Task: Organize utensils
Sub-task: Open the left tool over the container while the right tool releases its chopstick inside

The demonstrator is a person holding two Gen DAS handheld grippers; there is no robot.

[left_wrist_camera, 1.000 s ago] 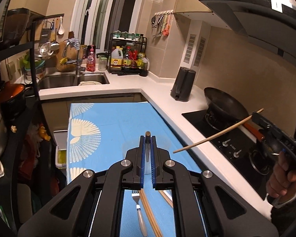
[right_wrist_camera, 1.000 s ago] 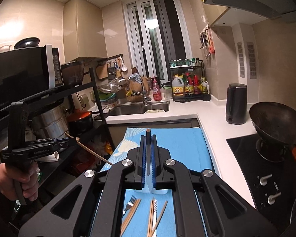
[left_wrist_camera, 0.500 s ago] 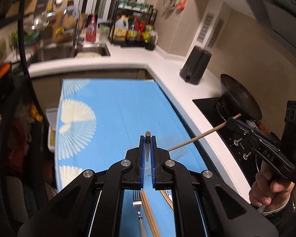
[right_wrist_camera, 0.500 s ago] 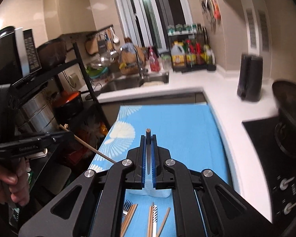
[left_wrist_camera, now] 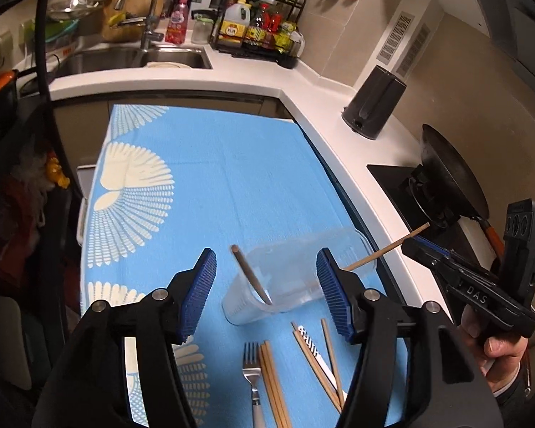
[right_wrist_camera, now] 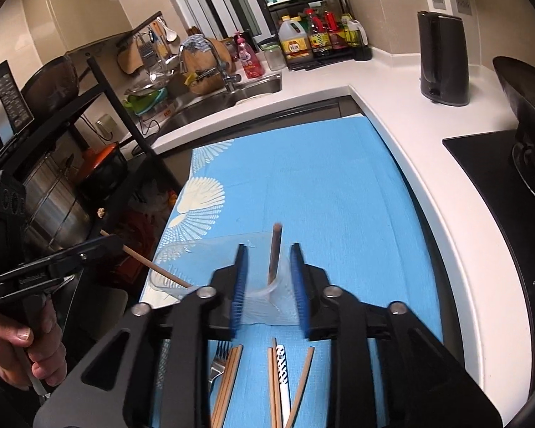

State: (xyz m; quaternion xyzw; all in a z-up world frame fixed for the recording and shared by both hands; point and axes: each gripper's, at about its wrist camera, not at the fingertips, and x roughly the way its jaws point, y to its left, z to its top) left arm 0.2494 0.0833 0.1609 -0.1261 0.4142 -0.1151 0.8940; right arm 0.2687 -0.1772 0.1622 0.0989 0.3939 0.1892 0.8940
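A clear plastic container [left_wrist_camera: 296,278] stands on the blue cloth [left_wrist_camera: 210,178], with one brown chopstick [left_wrist_camera: 249,274] leaning inside it. My left gripper [left_wrist_camera: 265,285] is open and empty just above the container. My right gripper [right_wrist_camera: 269,281] is open, its blue pads either side of a brown chopstick [right_wrist_camera: 274,253] dropping into the container [right_wrist_camera: 217,271]. In the left wrist view, a light wooden chopstick [left_wrist_camera: 385,249] sticks out past the right gripper's tip [left_wrist_camera: 421,249]. Loose chopsticks [left_wrist_camera: 274,381], a fork [left_wrist_camera: 253,374] and a patterned white utensil [left_wrist_camera: 317,356] lie on the cloth.
A white counter [left_wrist_camera: 321,107] wraps the cloth's far and right sides, holding a black kettle [left_wrist_camera: 372,103], a wok [left_wrist_camera: 453,182] on a black hob, a sink [left_wrist_camera: 125,57] and a bottle rack [left_wrist_camera: 260,28]. A black shelf rack [right_wrist_camera: 53,142] with pots stands at the left.
Both grippers tilted down toward the cloth and opened. Each let go of the brown chopstick it held, and the container with loose utensils came into view.
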